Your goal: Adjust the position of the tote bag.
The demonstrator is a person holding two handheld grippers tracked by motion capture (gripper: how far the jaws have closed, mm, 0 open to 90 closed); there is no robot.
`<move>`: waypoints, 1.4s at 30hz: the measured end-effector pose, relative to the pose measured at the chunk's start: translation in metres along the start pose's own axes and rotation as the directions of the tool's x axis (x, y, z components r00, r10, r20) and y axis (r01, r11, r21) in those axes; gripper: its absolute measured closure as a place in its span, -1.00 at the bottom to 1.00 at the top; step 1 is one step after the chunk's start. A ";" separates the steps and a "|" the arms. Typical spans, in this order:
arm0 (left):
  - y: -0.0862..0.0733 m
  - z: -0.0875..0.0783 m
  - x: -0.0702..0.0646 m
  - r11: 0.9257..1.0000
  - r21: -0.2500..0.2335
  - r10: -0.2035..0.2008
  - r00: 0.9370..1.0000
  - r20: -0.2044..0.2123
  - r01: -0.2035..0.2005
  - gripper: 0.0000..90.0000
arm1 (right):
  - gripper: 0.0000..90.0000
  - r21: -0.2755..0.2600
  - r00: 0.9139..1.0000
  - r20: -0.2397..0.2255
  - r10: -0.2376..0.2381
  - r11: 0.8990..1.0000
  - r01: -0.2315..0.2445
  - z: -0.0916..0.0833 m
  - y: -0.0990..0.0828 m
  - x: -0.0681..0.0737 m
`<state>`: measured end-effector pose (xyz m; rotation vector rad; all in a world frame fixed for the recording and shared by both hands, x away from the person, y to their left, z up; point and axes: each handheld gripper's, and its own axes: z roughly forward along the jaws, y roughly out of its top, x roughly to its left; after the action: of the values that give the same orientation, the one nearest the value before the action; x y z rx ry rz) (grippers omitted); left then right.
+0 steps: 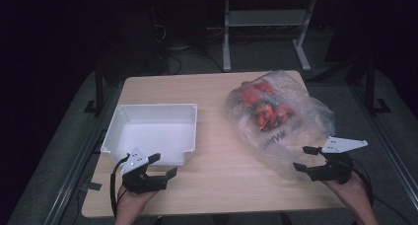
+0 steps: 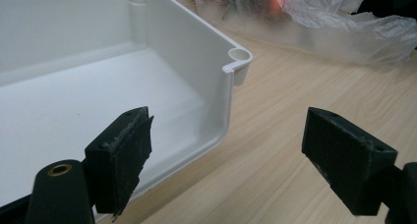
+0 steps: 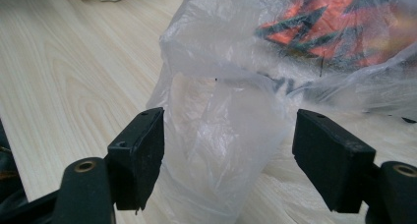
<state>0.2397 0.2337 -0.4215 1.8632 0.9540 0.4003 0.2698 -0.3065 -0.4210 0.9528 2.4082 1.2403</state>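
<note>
In the high view, both hands rest low at the near edge of the bench (image 1: 217, 136). The left tool (image 1: 164, 165), jaws apart and empty, sits just before the white tray (image 1: 154, 131); the right tool (image 1: 304, 158), jaws apart, points at the clear plastic bag (image 1: 281, 119) of red-orange things.

In the left gripper view, the left tool (image 2: 226, 150) straddles the tray's (image 2: 98, 101) near corner without touching it.

In the right gripper view, the right tool (image 3: 228, 150) has a crumpled fold of the bag (image 3: 221, 121) between its open jaws, unclamped.

Both black tongs (image 1: 164, 165) (image 1: 305, 159) carry a grey three-cornered plate, blocky pads, brass-ringed screw holes and a black cable.
</note>
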 end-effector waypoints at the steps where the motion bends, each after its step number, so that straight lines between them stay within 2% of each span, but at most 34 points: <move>1: 0.000 0.000 0.000 1.000 0.005 0.006 1.000 0.002 -0.006 -0.58 | -0.38 0.000 1.000 -0.001 -0.001 1.000 0.001 0.000 0.000 -0.001; 5: -0.001 0.001 -0.001 1.000 0.006 0.004 1.000 0.008 -0.005 -0.58 | -0.38 0.010 1.000 -0.006 0.000 1.000 0.000 0.001 -0.001 0.000; 7: -0.001 -0.001 -0.001 1.000 0.004 0.006 1.000 0.010 -0.006 -0.58 | -0.39 0.013 1.000 -0.002 -0.019 1.000 0.019 0.002 0.000 0.000; 12: -0.001 -0.001 -0.002 1.000 -0.008 0.009 1.000 0.018 -0.009 -0.57 | -0.39 0.017 1.000 -0.007 -0.026 1.000 0.026 0.003 0.002 0.003; 24: -0.001 -0.002 -0.005 0.999 -0.019 0.030 0.999 0.031 -0.029 -0.58 | -0.39 0.024 0.999 0.000 -0.038 0.999 0.038 0.003 0.008 0.006; 30: 0.000 -0.001 -0.007 0.999 -0.018 0.031 0.999 0.039 -0.030 -0.58 | -0.39 0.022 0.999 0.012 -0.045 0.999 0.045 0.005 0.018 -0.002; 33: 0.000 -0.001 -0.008 0.999 -0.018 0.030 0.999 0.040 -0.029 -0.58 | -0.39 0.038 0.998 0.018 -0.053 0.998 0.053 0.007 0.025 -0.005; 37: 0.000 -0.001 -0.009 0.999 -0.019 0.033 0.998 0.046 -0.033 -0.58 | -0.39 0.077 0.996 0.022 -0.083 0.994 0.081 0.017 0.040 -0.013; 41: 0.000 0.000 -0.009 0.999 -0.016 0.036 0.998 0.049 -0.036 -0.58 | -0.38 0.093 0.997 0.015 -0.076 0.993 0.075 0.026 0.048 -0.020; 42: 0.000 0.000 -0.009 0.999 -0.017 0.036 0.998 0.051 -0.035 -0.58 | -0.38 0.106 0.998 0.007 -0.069 0.992 0.068 0.035 0.051 -0.025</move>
<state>0.2334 0.2268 -0.4205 1.8689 0.8820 0.3787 0.3284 -0.2800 -0.4021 0.8945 2.4981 1.0908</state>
